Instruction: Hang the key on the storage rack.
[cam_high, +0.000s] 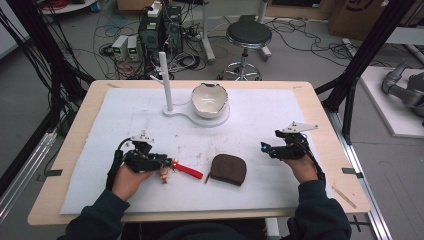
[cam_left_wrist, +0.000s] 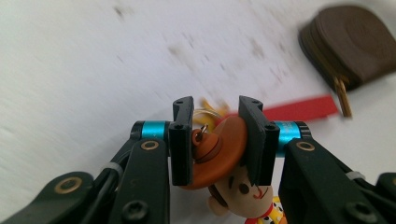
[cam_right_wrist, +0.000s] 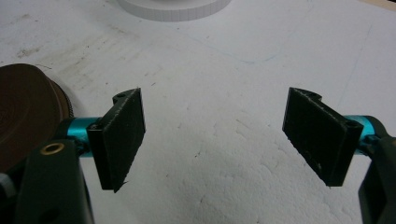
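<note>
Cables, computer boxes and a round black stool (cam_high: 248, 34) crowd the floor beyond a wooden counter (cam_high: 80, 120) covered by a scuffed white sheet (cam_high: 260, 120). Toward the far side of the sheet stands a white post on a flat white base (cam_high: 172, 111), and a white bowl with a chipped rim (cam_high: 209, 99) sits on that base just beside the post.

At the near left, a person's hand holds the left tool (cam_high: 167, 161) low over the sheet. In the left gripper view its two black jaws are clamped on a small figure keychain (cam_left_wrist: 224, 154), pinching the figure's brown hat from both sides, with a metal ring at the hat's top and a painted face showing below. A red strap (cam_high: 189, 170) runs from the keychain across the sheet toward a brown zip pouch (cam_high: 228, 169), which lies flat near the middle front; the strap's end stops just short of the pouch's zip pull.

At the near right, the right tool (cam_high: 266, 148) hovers well apart from the pouch, its jaws spread wide with nothing between them; in the right gripper view bare white sheet shows in the gap and the pouch sits at the left edge
</note>
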